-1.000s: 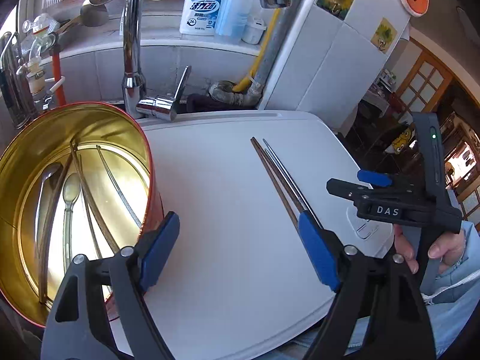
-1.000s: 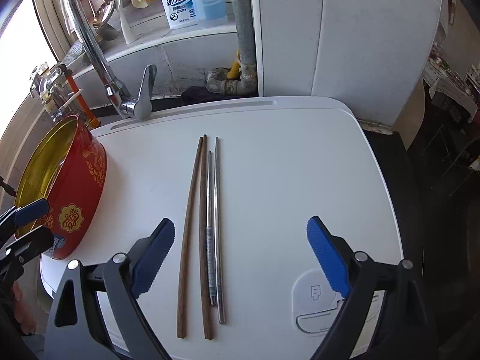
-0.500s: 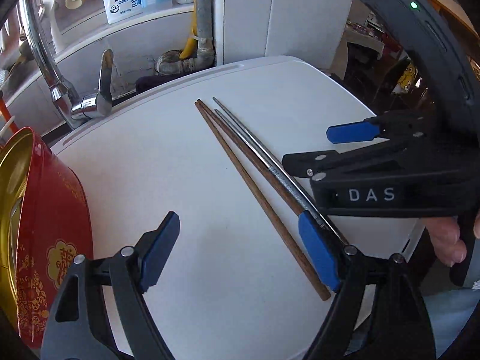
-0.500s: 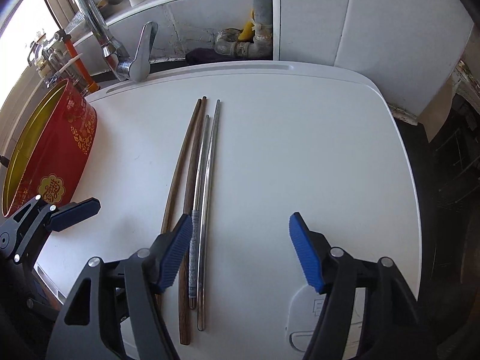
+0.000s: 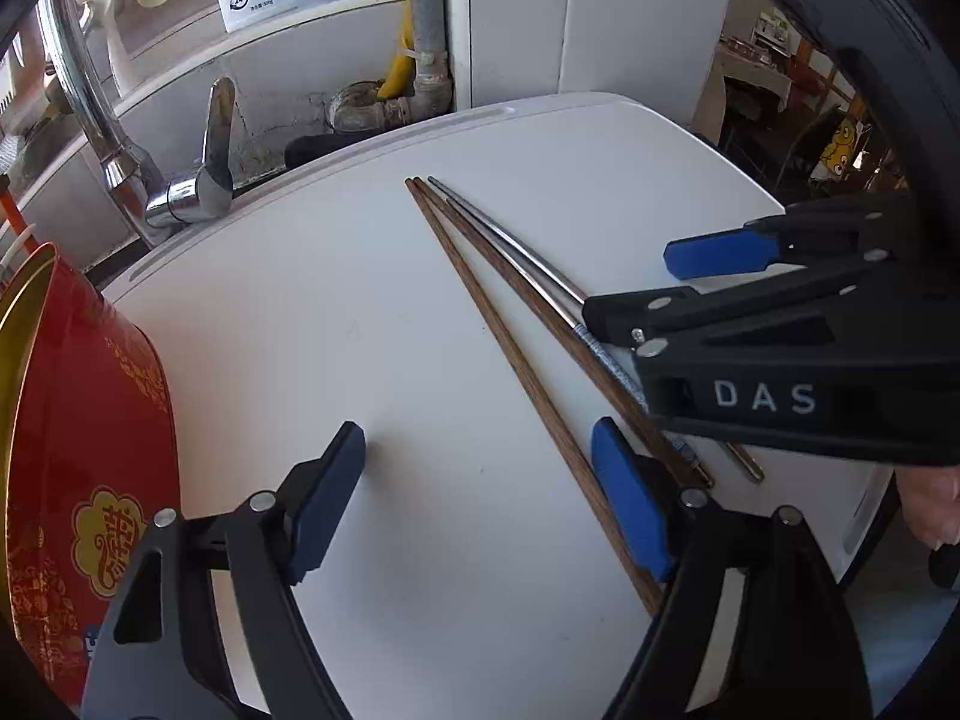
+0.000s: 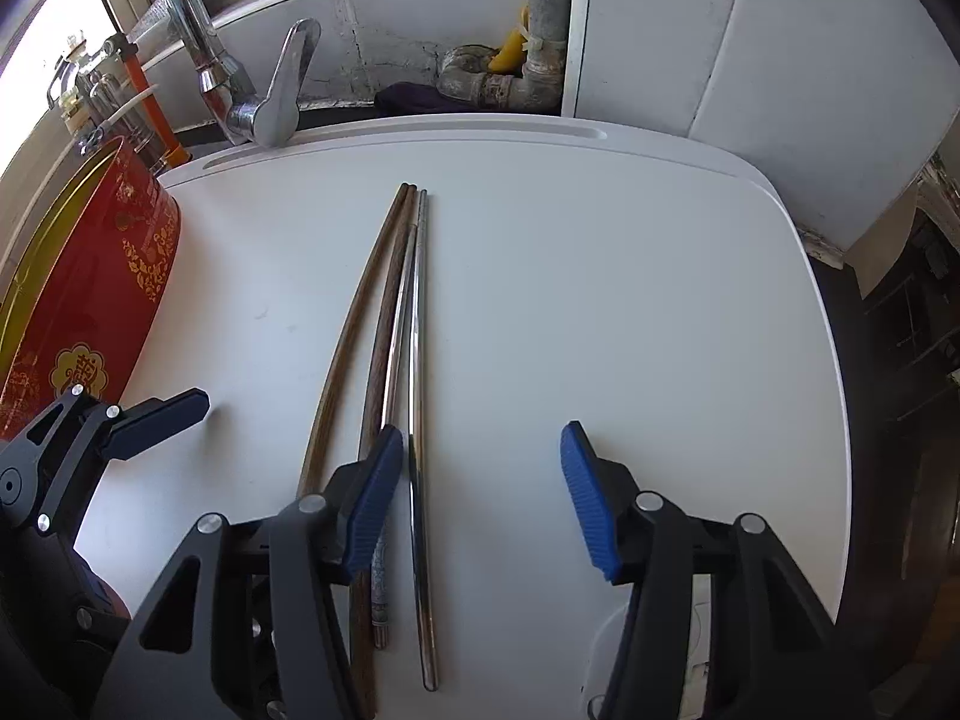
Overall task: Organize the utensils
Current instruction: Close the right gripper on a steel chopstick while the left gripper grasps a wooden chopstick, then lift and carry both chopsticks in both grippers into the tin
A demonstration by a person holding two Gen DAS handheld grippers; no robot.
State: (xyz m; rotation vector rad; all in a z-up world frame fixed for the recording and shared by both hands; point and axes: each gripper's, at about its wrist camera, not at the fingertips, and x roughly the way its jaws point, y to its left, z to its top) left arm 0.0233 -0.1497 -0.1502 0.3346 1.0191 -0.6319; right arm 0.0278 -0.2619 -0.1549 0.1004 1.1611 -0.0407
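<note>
1. Blue-padded right gripper (image 6: 480, 498) is hovering nearest the camera with its jaws spread wide, holding nothing; its left pad is lying over the near part of the chopsticks, and whether it is touching them cannot be told.
2. Blue-padded left gripper (image 5: 480, 498) is likewise standing spread and empty, just to the left of the chopsticks, its right pad lying close beside the outer wooden one.
3. Wooden chopsticks (image 6: 384, 312), two in number, are lying side by side on the white board (image 6: 630, 312), their far tips meeting.
4. Steel chopsticks (image 6: 420, 324), also two, are lying just to the right of the wooden pair, the inner one resting against it.
5. Red tin (image 6: 90, 294) with gold ornament is standing on the board's left edge, well apart from the chopsticks to their left.
6. Chrome tap (image 6: 264, 102) is rising behind the board, beyond the chopsticks' far tips and to their left.
</note>
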